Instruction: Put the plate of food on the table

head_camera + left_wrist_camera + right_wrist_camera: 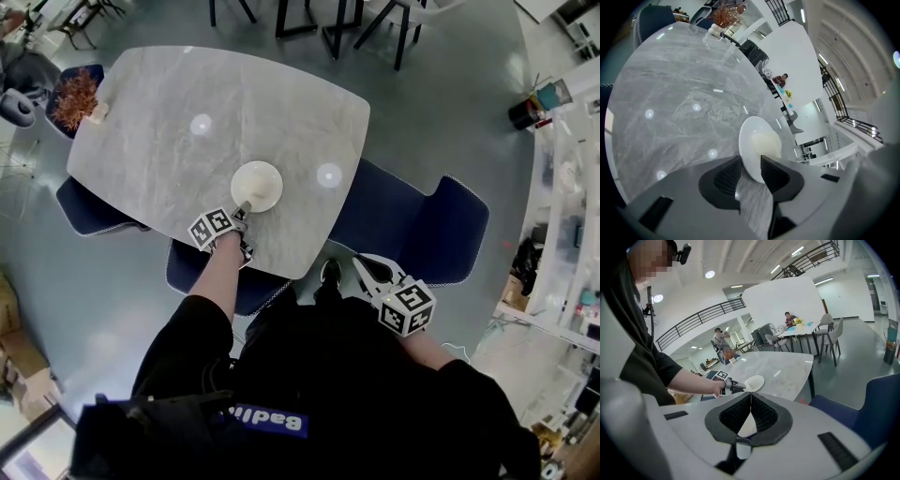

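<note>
A white plate with a pale, creamy patch of food rests on the grey marble table, near its front edge. My left gripper reaches over that edge to the plate's near rim. In the left gripper view its jaws stand apart with the rim between them, and the pads do not press on it. My right gripper hangs off the table's front right corner, over the floor. It is shut with nothing held, and its view shows the plate from the side.
Blue chairs stand around the table: one at the right, one at the left, one under the front edge. A vase of orange dried stems sits at the table's far left corner. Shelves line the right.
</note>
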Tool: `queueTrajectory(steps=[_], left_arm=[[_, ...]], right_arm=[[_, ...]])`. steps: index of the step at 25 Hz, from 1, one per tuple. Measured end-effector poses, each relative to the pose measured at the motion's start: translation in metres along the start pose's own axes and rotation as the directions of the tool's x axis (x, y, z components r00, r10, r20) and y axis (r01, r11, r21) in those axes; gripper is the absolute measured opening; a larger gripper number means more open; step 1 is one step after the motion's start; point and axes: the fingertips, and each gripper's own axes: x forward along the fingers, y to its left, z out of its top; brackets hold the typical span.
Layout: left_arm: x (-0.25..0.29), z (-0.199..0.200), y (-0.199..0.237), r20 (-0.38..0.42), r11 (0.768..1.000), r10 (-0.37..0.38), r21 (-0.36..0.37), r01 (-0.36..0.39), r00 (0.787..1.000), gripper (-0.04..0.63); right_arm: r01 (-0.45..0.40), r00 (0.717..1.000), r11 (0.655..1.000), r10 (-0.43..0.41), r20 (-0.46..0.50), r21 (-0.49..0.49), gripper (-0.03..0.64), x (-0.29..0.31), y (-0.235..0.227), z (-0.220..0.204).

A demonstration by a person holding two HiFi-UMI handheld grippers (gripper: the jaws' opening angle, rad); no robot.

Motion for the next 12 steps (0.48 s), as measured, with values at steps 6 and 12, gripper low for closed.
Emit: queueTrajectory(steps=[6, 12], left_arm=[[-0.015, -0.004, -0.005, -0.003, 0.998, -0.055, -0.036, 0.055, 0.998, 0.118], [-0.052, -0.006, -0.039, 0.088, 0.978, -0.198, -0.051, 0.203, 0.976, 0.118]], right_arm=[[-0.031, 1.000, 0.999, 0.031, 0.007, -0.017, 0.011, 0.001, 0.005, 0.007], [-0.090, 0.996, 0.995, 0.091, 0.008, -0.052, 0.011, 0.009, 0.015, 0.015]])
